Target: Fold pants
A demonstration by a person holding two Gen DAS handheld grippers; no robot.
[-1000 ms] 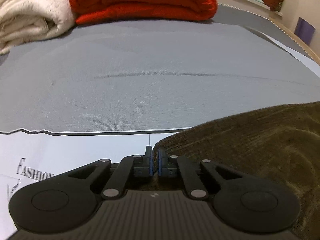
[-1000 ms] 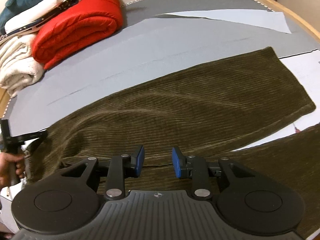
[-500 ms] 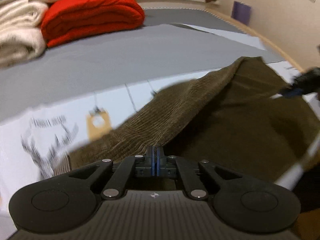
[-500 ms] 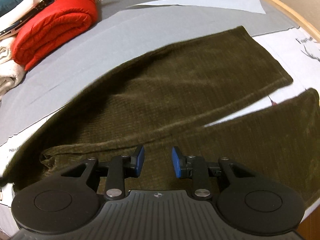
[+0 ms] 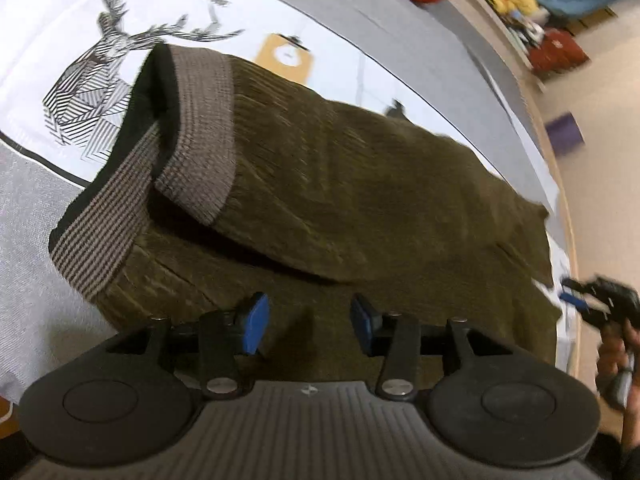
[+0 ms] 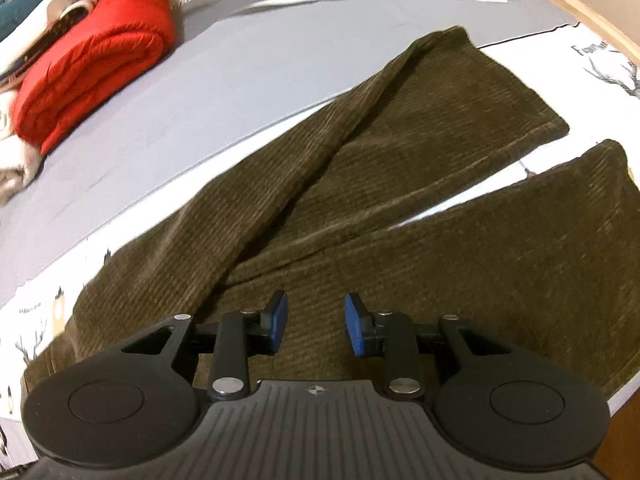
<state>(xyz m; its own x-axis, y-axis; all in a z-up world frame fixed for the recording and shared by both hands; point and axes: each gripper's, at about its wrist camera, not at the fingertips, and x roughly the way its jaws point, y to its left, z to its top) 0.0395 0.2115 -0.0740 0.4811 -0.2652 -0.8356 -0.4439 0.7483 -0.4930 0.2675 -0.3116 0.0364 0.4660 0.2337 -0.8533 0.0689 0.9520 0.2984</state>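
Observation:
Olive-brown corduroy pants [image 5: 360,184] lie on the table, the top part doubled over so that the ribbed grey waistband [image 5: 200,128] shows in two layers. My left gripper [image 5: 308,326] hovers just above the near fold; its jaws are opening and nothing is between the blue pads. In the right wrist view the pants [image 6: 400,168] stretch away with one leg creased diagonally over itself and the other leg [image 6: 540,220] lying beside it. My right gripper [image 6: 314,322] is open above the fabric, holding nothing. It also appears in the left wrist view as the right gripper [image 5: 592,300] in a hand [image 5: 616,356].
A folded red blanket [image 6: 92,68] and a cream one [image 6: 12,160] sit at the far left on the grey cloth [image 6: 180,120]. A white sheet with a deer print [image 5: 96,80] and a tan tag [image 5: 284,60] lie beyond the waistband. The wooden table rim [image 6: 580,12] curves at the right.
My left gripper swung across with the pants' edge, rolled, and opened its jaws, letting go. The waist part now lies doubled over. The right gripper shifted a little and stayed open.

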